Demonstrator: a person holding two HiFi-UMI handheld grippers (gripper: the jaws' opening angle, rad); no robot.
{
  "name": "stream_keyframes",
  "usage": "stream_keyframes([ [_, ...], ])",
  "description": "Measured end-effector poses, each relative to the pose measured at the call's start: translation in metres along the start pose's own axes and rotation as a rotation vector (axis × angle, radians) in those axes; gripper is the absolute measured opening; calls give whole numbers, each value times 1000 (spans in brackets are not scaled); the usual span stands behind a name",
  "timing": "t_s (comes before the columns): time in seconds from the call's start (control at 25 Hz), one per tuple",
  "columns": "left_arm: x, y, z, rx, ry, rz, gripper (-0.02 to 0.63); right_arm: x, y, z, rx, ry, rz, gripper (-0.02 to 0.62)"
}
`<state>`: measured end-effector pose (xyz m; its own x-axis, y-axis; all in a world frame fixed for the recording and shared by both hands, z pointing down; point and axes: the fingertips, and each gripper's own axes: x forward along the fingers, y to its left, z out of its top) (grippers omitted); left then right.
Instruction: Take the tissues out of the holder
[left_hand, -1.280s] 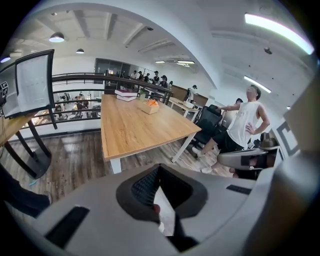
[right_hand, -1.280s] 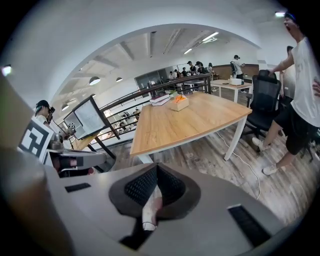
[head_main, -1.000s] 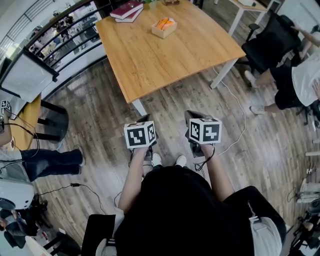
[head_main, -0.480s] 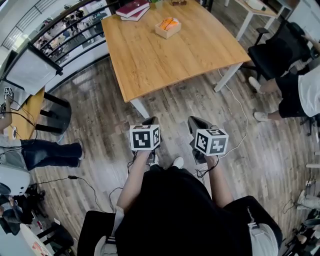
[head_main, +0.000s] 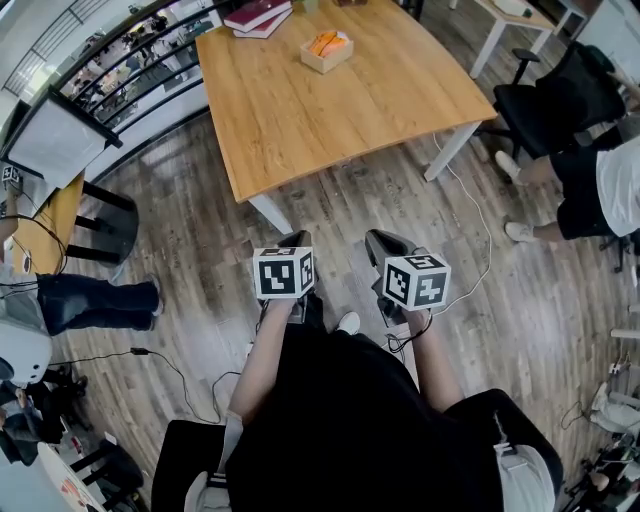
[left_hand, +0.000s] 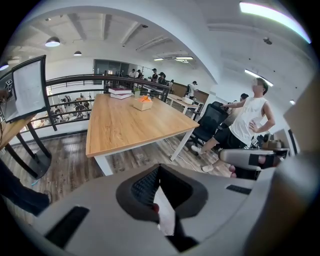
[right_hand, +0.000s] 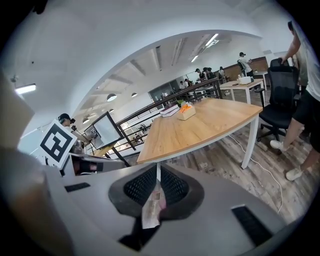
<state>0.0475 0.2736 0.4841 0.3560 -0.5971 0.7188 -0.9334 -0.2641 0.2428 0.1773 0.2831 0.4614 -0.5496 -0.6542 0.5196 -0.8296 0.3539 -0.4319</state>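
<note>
The tissue holder (head_main: 323, 62) lies lengthwise along the far edge of the table (head_main: 340, 115).

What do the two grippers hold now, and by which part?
Nothing is held. The left gripper and the right gripper both have their jaws together with nothing between them. The tissue holder stands untouched on the table, far ahead.

The right gripper (right_hand: 157, 181) was seen with its jaws pressed together, and nothing was caught between them. Beyond them a wooden table (right_hand: 200, 131) on white legs was shown. At its far end the tissue holder (right_hand: 187, 113) was set, with a stack of books (right_hand: 170, 110) to its left. A black office chair (right_hand: 281, 85) was placed at the right, on the plank floor (right_hand: 225, 162).
</note>
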Motion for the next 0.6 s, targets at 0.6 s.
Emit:
stream_keyframes([
  [0.6, 55, 19, 54, 0, -6, -38, 12, 48, -28, 34, -2, 23, -32, 41],
])
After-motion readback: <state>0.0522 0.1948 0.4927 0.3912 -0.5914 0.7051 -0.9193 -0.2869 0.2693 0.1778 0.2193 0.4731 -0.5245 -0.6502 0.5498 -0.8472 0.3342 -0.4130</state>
